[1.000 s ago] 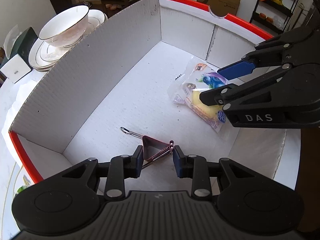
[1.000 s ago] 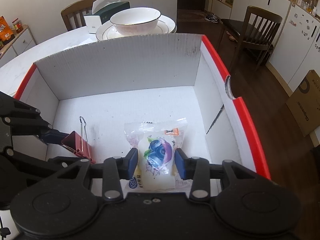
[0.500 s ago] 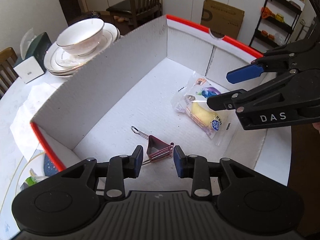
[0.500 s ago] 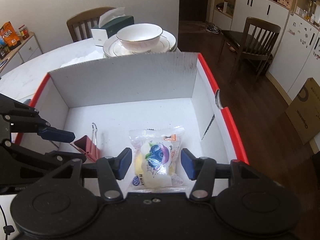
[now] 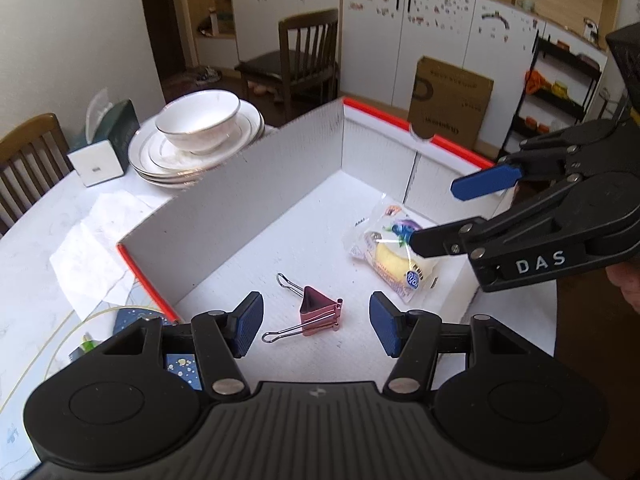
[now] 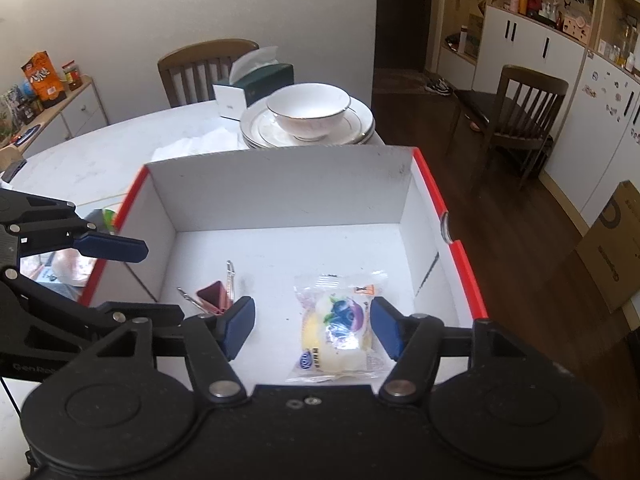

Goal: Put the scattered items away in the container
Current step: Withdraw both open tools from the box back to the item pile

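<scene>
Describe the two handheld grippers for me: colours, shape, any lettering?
Both are matte black plastic with two round discs at the base, silver pivot screws and blue textured finger pads. The left gripper has a ribbed body; seen from the right camera its side reads "GenRo", the rest cut off. The right gripper has a smooth speckled body and white "DAS" lettering on its side.

Left wrist view is looking down from just above the box (image 5: 240,200), facing toward 1 o'clock; right wrist view is looking down from the box's (image 6: 280,184) near edge, facing 12 o'clock; both are sharing its white interior.
</scene>
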`<move>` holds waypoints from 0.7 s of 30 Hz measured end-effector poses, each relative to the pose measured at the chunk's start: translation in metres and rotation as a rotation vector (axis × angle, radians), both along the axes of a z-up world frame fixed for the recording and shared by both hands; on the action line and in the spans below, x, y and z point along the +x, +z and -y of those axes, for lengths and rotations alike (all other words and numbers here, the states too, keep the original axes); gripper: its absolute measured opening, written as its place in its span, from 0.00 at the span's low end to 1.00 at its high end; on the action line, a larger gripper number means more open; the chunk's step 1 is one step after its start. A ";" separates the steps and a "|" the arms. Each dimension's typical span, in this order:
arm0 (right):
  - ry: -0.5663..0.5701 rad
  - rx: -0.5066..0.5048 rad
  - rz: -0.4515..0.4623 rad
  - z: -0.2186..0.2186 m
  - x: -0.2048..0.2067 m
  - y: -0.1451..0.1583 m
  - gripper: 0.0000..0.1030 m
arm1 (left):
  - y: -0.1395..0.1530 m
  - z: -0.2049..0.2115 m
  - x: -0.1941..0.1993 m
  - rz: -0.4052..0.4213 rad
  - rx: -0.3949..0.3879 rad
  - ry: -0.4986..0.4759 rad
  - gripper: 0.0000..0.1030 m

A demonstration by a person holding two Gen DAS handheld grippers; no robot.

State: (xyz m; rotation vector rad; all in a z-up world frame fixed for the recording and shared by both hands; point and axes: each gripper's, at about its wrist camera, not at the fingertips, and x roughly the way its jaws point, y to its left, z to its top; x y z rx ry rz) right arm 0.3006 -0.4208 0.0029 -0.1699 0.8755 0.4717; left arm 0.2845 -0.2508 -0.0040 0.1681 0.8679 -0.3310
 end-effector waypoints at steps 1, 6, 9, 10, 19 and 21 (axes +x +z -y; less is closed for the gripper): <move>0.001 0.001 0.002 -0.001 -0.002 0.001 0.62 | 0.002 -0.002 -0.003 0.009 -0.006 0.004 0.56; 0.001 0.009 0.008 -0.009 -0.012 0.007 0.64 | 0.012 -0.015 -0.021 0.043 -0.038 0.022 0.56; -0.003 0.009 0.015 -0.016 -0.020 0.011 0.65 | 0.016 -0.026 -0.031 0.057 -0.060 0.024 0.56; -0.006 0.009 0.015 -0.018 -0.023 0.012 0.66 | 0.017 -0.029 -0.035 0.061 -0.066 0.023 0.56; -0.024 0.036 0.025 -0.047 -0.056 0.021 0.70 | 0.027 -0.070 -0.072 0.115 -0.089 0.019 0.56; -0.018 0.045 0.028 -0.055 -0.064 0.022 0.72 | 0.027 -0.078 -0.080 0.125 -0.086 0.021 0.56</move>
